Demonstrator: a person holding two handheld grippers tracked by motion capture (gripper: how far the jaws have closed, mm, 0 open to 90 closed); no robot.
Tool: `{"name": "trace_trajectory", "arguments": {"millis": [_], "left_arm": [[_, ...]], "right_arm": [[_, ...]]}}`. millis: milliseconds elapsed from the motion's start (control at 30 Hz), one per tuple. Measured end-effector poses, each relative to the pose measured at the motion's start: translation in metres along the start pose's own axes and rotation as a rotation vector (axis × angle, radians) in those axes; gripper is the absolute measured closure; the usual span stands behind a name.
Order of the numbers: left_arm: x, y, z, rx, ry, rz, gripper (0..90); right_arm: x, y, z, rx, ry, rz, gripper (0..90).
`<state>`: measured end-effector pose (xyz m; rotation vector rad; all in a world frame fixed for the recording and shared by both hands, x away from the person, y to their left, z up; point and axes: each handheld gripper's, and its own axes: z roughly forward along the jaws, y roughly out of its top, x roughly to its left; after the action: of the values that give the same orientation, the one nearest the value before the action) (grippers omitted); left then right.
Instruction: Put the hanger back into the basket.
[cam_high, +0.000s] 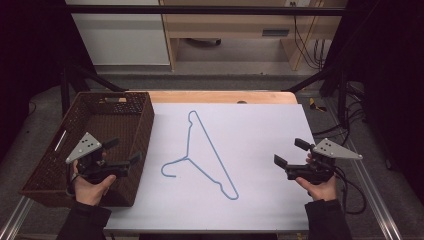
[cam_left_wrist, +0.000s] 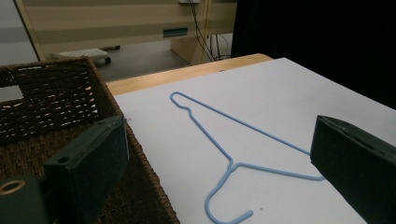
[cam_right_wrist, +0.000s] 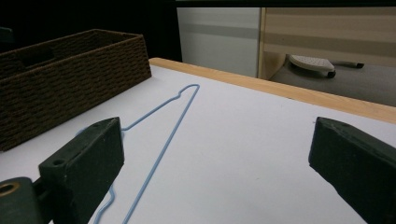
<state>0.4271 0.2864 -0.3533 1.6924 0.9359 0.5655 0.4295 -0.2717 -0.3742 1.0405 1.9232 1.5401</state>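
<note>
Hanger: blue wire hanger (cam_high: 205, 157) lies flat on the white sheet (cam_high: 260, 150), around the middle, its hook at the near left and one corner pointing far.
Basket: brown woven basket (cam_high: 132, 107) sits at the left, just beside the sheet's left edge.
Left gripper: left gripper (cam_high: 122, 155) is held over the basket's near right part, jaws spread wide with nothing between them.
Right gripper: right gripper (cam_high: 290, 152) hovers over the sheet's right edge, well apart from the hanger, jaws wide and gripping nothing.
Table: wooden table (cam_high: 220, 96) shows as a strip beyond the sheet's far edge.
</note>
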Motion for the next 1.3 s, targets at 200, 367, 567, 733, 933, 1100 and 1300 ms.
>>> {"name": "trace_trajectory", "arguments": {"millis": [200,367,567,733,933,1100,1300], "left_arm": [[-0.007,0.000,0.003,0.010,-0.012,0.017,4.1],[-0.015,0.000,0.006,0.014,-0.027,0.030,4.4],[-0.025,-0.001,0.013,0.031,-0.039,0.056,4.7],[-0.027,-0.002,0.015,0.036,-0.043,0.054,5.0],[-0.030,-0.002,0.017,0.037,-0.049,0.056,5.2],[-0.033,-0.002,0.019,0.035,-0.057,0.064,5.3],[-0.033,-0.004,0.020,0.039,-0.054,0.067,5.3]], "right_arm": [[0.002,0.002,0.001,0.013,-0.004,-0.007,4.9],[0.007,0.003,0.005,0.038,-0.009,-0.018,5.4],[0.024,0.005,0.019,0.090,0.011,-0.061,6.2],[0.037,0.006,0.031,0.124,0.038,-0.087,7.1],[0.057,0.010,0.049,0.163,0.084,-0.111,9.0],[0.069,0.013,0.061,0.192,0.099,-0.136,9.8],[0.083,0.015,0.081,0.225,0.123,-0.150,10.9]]}}
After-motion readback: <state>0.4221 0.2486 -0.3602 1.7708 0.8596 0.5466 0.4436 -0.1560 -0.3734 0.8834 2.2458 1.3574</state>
